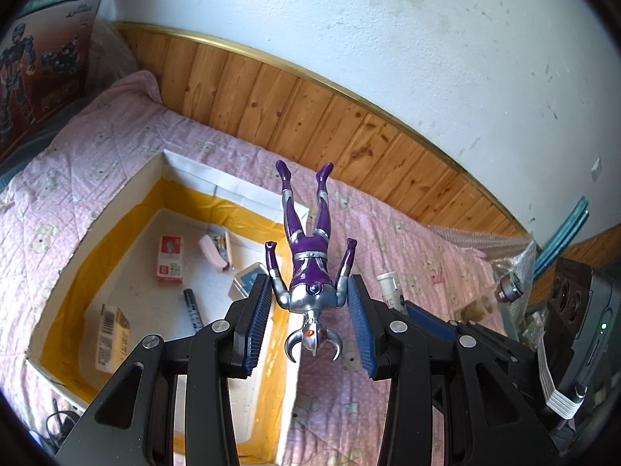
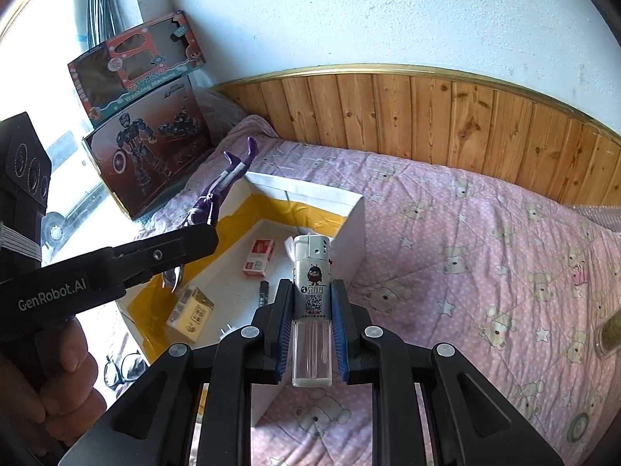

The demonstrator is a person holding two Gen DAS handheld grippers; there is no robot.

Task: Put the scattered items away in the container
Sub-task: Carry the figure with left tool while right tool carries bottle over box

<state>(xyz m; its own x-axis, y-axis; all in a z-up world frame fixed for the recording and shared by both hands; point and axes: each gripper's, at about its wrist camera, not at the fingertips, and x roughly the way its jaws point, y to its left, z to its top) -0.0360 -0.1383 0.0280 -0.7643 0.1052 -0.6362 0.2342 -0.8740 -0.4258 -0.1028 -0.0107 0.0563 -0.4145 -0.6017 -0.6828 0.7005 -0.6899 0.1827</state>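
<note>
My left gripper [image 1: 310,306] is shut on a purple and silver toy figure [image 1: 308,256], held by its shoulders with legs pointing away, above the right wall of the white box [image 1: 186,169] with yellow tape inside. My right gripper [image 2: 310,318] is shut on a clear lighter [image 2: 312,299] with a silver label, held upright over the box's near right corner. The left gripper [image 2: 170,252] and the figure [image 2: 221,194] also show in the right wrist view, over the box [image 2: 310,194]. Inside lie a red-white packet [image 1: 169,258], a pink stapler [image 1: 217,252], a marker [image 1: 193,306] and a yellow carton [image 1: 112,332].
The box sits on a pink bear-print quilt [image 2: 465,252] against a wood-panelled wall [image 2: 427,112]. Toy boxes [image 2: 143,155] stand at the far left. Eyeglasses [image 2: 122,369] lie left of the box. A jar [image 2: 609,334] lies at the right edge.
</note>
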